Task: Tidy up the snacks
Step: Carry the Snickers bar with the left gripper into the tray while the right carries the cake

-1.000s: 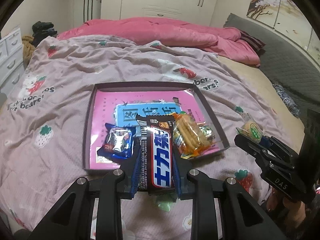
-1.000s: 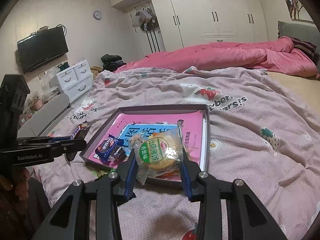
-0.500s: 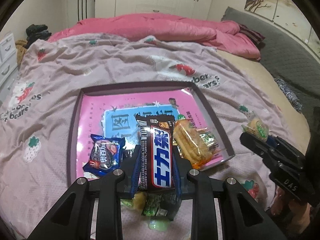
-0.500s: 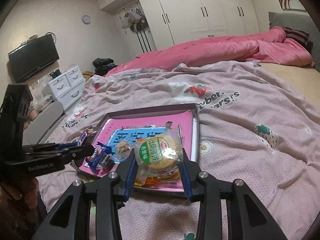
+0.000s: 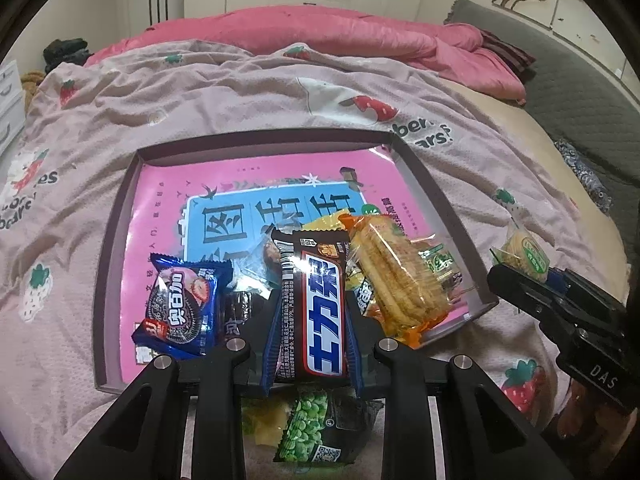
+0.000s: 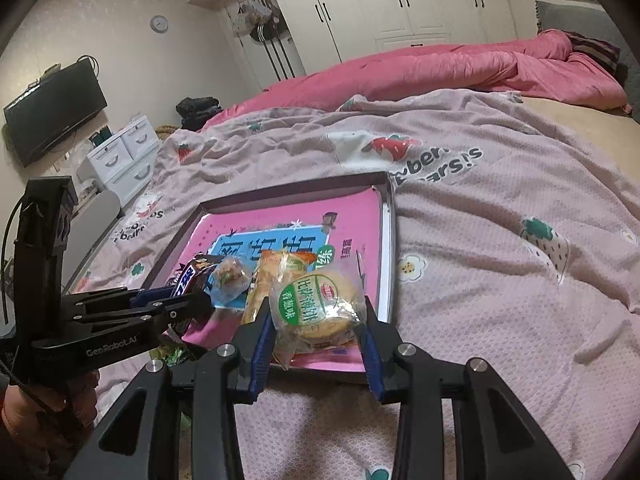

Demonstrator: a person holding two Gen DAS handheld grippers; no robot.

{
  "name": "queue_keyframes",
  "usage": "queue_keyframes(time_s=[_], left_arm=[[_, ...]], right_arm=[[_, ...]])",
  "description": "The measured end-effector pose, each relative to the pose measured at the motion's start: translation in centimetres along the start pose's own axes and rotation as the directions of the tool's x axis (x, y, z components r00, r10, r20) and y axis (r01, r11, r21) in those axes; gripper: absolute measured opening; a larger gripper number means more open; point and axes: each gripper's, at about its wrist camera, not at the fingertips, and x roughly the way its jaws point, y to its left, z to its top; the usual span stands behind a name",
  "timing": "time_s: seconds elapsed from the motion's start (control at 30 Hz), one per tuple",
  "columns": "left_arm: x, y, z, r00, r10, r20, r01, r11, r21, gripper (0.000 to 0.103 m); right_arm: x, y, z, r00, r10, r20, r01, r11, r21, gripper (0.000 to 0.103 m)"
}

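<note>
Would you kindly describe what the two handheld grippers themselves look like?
Both are matte black linkage frames with silver pivot bolts and blue finger pads. The left gripper bears white "GenRobot.AI" lettering, a tall black block behind it and a thin black cable; the right gripper shows white "DAS" lettering. No sleeves are clearly visible.

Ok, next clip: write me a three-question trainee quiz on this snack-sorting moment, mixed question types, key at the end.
1. True or false: the left hand-held gripper is shut on the chocolate bar.
2. Multiple choice: the right hand-held gripper holds A) a round biscuit pack, B) a blue cookie pack, C) a green pea packet.
3. Short answer: where does the green pea packet lie relative to the tray?

Key
1. True.
2. A, the round biscuit pack.
3. Outside it, on the bedspread in front of the tray's near rim, under the left hand-held gripper.
</note>
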Motion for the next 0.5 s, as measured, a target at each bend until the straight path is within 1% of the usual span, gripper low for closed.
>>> queue_keyframes(time_s=[0.23,0.5], left_arm=[[1.0,-0.1,-0.3,1.000,-0.006,-0.013,0.006,1.000,0.003,0.029],[1.2,-0.1,-0.3,1.000,-0.010,-0.007,0.010,1.000,0.008,0.029]], right_arm=[[1.0,-0.2,-0.5,0.999,-0.005,-0.046,0.005,1.000,0.011,0.039],[2.0,-0.1,-0.8,0.997,0.000,-0.073,0.001,1.000,0.011,0.039]])
